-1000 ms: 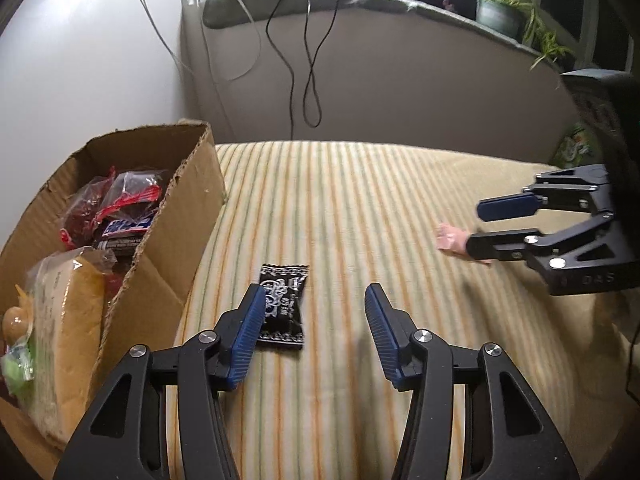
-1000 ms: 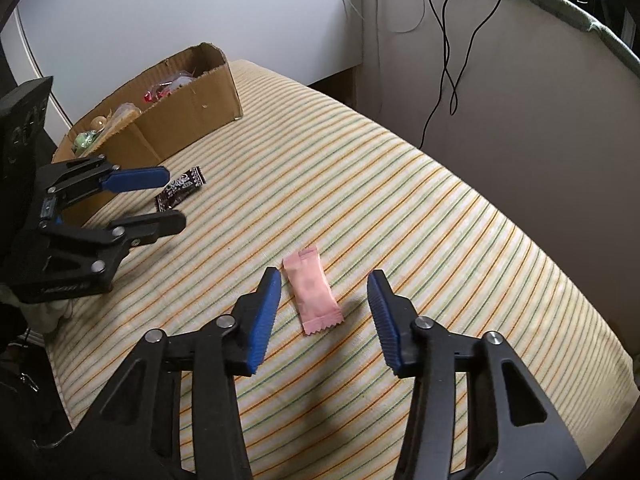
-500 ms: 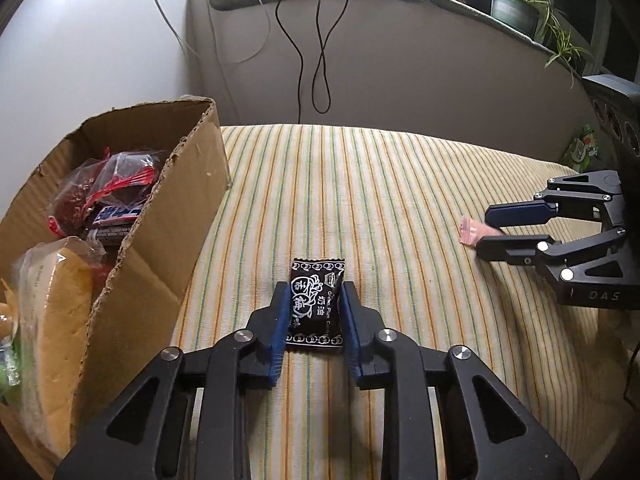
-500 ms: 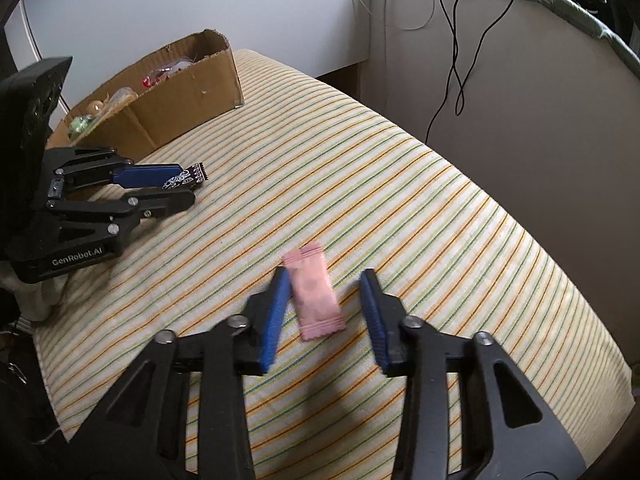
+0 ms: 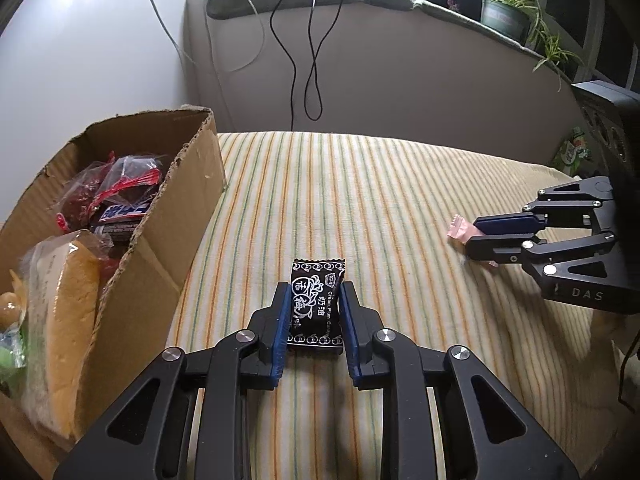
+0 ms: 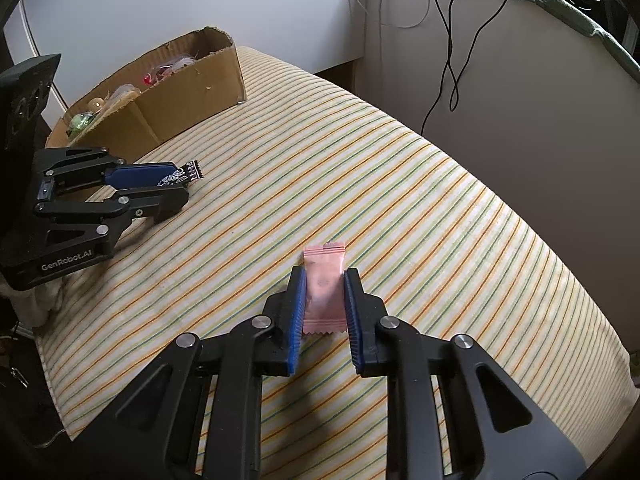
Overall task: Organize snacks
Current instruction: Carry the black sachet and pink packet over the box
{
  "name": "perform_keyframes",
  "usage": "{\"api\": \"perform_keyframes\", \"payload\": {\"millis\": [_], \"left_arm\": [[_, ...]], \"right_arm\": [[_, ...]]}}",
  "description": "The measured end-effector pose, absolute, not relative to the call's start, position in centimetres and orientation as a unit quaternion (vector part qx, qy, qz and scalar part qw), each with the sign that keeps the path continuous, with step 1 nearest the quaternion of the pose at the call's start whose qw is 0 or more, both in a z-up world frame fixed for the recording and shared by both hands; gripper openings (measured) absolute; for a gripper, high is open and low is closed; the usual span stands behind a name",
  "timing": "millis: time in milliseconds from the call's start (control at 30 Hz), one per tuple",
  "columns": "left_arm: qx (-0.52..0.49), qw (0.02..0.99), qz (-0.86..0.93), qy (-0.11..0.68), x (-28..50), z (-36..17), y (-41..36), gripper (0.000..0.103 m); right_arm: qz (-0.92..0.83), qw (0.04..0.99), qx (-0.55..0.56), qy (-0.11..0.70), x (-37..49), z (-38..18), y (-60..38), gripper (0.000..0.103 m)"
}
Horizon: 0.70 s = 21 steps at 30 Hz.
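Note:
My left gripper point(image 5: 314, 292) is shut on a black candy packet point(image 5: 316, 306) with white print, low over the striped cloth point(image 5: 360, 200). It also shows in the right wrist view point(image 6: 182, 184), with the black packet point(image 6: 186, 173) sticking out of its tip. My right gripper point(image 6: 324, 280) is shut on a pink candy packet point(image 6: 324, 288). In the left wrist view the right gripper point(image 5: 476, 236) holds the pink packet point(image 5: 460, 232) at the right. An open cardboard box point(image 5: 176, 216) holds several snacks at the left, also shown in the right wrist view point(image 6: 192, 88).
The box holds a bread bag point(image 5: 64, 308) and a red-and-clear bag point(image 5: 120, 188). Black cables point(image 5: 304, 60) hang down the wall behind. Potted plants point(image 5: 508, 12) stand on the ledge. The cloth drops off at the right edge point(image 6: 580, 320).
Both grippers have closed from open: the left onto the black packet, the right onto the pink packet. Both moved forward over their packets.

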<state>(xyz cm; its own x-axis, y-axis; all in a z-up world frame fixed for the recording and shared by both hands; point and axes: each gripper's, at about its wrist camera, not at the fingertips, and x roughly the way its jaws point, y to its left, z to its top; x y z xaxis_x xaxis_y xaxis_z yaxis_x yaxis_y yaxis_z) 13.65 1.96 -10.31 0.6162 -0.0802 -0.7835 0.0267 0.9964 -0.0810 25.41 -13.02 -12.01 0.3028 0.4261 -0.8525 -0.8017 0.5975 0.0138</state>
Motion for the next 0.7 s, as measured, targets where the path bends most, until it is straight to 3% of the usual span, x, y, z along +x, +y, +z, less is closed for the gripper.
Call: {"api": "perform_keyframes", "payload": {"millis": [700], "left_arm": [[-0.037, 0.926, -0.03, 0.373, 8.9, -5.1, 4.1, 0.022]], "right_arm": [[0.399, 0.799, -0.196, 0.405, 21.8, -6.9, -12.1, 0.02]]}}
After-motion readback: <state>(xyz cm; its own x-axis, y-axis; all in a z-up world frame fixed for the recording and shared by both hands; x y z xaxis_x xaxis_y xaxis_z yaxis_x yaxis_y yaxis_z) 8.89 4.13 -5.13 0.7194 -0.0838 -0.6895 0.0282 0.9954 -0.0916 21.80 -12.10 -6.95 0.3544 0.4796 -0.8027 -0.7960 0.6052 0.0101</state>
